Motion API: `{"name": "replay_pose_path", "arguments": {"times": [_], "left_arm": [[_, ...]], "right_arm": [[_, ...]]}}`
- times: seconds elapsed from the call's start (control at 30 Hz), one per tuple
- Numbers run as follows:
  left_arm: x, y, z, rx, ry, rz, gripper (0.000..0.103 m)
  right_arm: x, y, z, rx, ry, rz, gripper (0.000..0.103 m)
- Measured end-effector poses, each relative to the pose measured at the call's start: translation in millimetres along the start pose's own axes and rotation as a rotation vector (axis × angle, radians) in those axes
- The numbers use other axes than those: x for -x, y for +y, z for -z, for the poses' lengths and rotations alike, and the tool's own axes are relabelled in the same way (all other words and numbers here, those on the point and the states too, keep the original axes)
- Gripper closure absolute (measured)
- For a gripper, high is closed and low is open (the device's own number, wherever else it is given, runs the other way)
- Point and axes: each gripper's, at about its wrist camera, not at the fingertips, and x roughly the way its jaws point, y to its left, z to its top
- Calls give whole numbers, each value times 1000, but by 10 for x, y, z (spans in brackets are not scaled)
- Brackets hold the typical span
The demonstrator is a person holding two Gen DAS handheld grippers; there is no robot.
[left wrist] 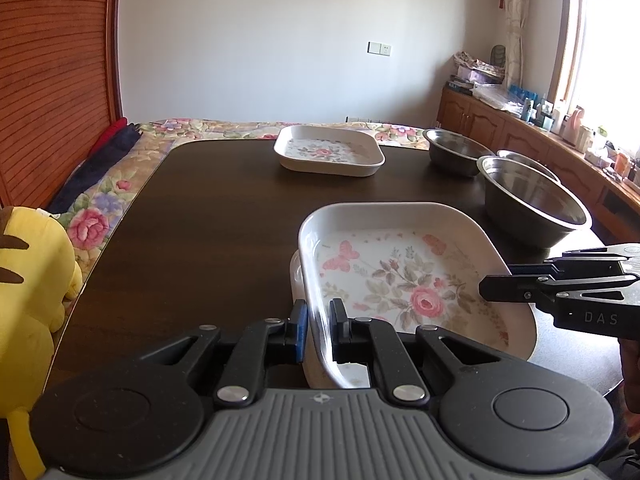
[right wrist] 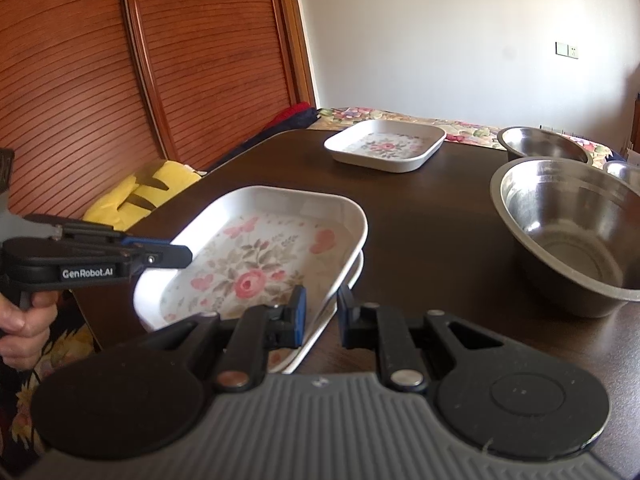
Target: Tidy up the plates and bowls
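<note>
White plate first: what does each gripper have? — Trainee

Left gripper (left wrist: 320,326): jaws narrowed onto the near-left rim of the upper plate (left wrist: 400,280), with the rim wall filling the gap between the pads. Right gripper (right wrist: 322,308): jaws drawn in on the opposite rim of the same plate, and the wall appears pinched between them. — Technician

Why two grips on one plate? — Trainee

Judgement: opposed rim grips keep a wide, shallow plate from swinging. The upper plate is tilted and sits directly over the lower plate (left wrist: 295,276), whose edge shows just beneath it. The likely step is nesting the two floral plates into one stack. Whether their bases are touching cannot be determined. — Technician

Where is the remaining ware, taken from the upper plate? — Trainee

Far plate (left wrist: 328,152): well beyond the upper plate, near the far edge of the table (left wrist: 200,220). Large bowl (left wrist: 536,208): just to the right of the upper plate, clear of it. Rear bowl (left wrist: 456,148) and third bowl (left wrist: 524,160): beyond the large bowl, the third partly hidden by it. — Technician

Contents? — Trainee

No plate or bowl holds anything, as far as the interiors show. The three plates carry only a printed rose and butterfly pattern. The bowls are bare steel. Judgement: plates are grouped first, and the bowls are not yet nested. — Technician
</note>
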Motion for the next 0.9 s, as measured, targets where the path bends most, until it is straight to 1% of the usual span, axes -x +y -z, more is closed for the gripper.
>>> {"name": "replay_pose_path", "arguments": {"times": [0.1, 0.33, 0.67, 0.9], "left_arm": [[-5, 3, -1, 1, 1, -8, 90], [-1, 4, -2, 3, -3, -7, 89], [19, 20, -56, -4, -20, -14, 89], [9, 71, -184, -13, -40, -32, 89]], "right_arm": [[-15, 16, -1, 16, 10, -4, 84], [-16, 38, -16, 34, 9, 1, 82], [71, -16, -79, 42, -33, 5, 82], [86, -90, -262, 58, -69, 22, 82]]}}
